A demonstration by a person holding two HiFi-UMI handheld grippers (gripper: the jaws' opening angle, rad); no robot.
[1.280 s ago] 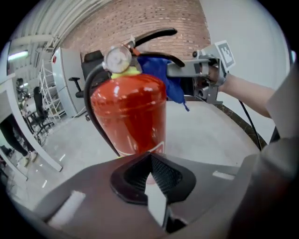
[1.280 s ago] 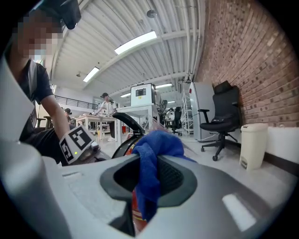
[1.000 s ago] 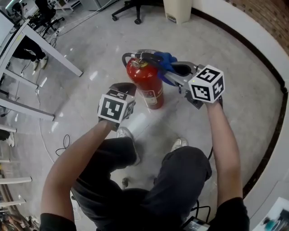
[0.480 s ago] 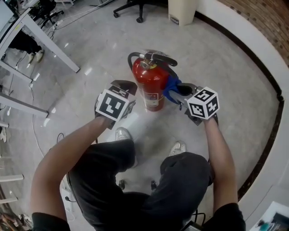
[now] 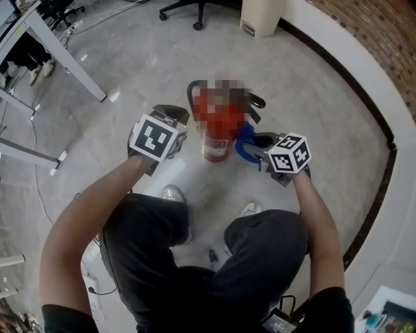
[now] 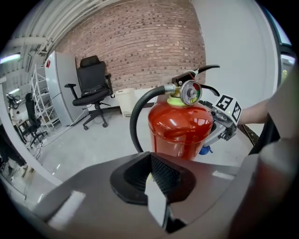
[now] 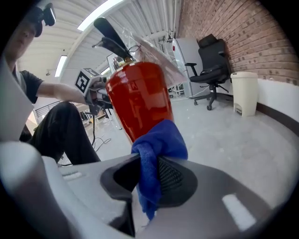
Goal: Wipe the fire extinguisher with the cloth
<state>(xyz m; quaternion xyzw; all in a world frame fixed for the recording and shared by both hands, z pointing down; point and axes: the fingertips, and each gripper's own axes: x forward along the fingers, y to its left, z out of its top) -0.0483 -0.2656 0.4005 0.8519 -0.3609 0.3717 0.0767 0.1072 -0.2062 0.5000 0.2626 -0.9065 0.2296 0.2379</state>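
A red fire extinguisher (image 5: 214, 147) with a black hose stands upright on the floor; a mosaic patch covers its top in the head view. It fills the middle of the left gripper view (image 6: 180, 128) and the right gripper view (image 7: 140, 100). My right gripper (image 5: 258, 142) is shut on a blue cloth (image 5: 245, 139), which presses against the cylinder's lower right side. The cloth (image 7: 159, 144) bunches between the jaws of that gripper (image 7: 147, 164). My left gripper (image 5: 171, 116) hangs just left of the cylinder, jaws shut (image 6: 154, 173) with nothing in them.
A black office chair (image 6: 93, 88) and a cream bin (image 5: 260, 14) stand beyond the extinguisher by the curved wall. A table's white legs (image 5: 62, 62) are at far left. The person's knees and shoes (image 5: 174, 193) are just behind the grippers. Cables (image 5: 91, 286) lie at lower left.
My right gripper has slid the blue cloth down from the extinguisher's top to its lower right side. The left gripper has shifted a little beside the cylinder's left.
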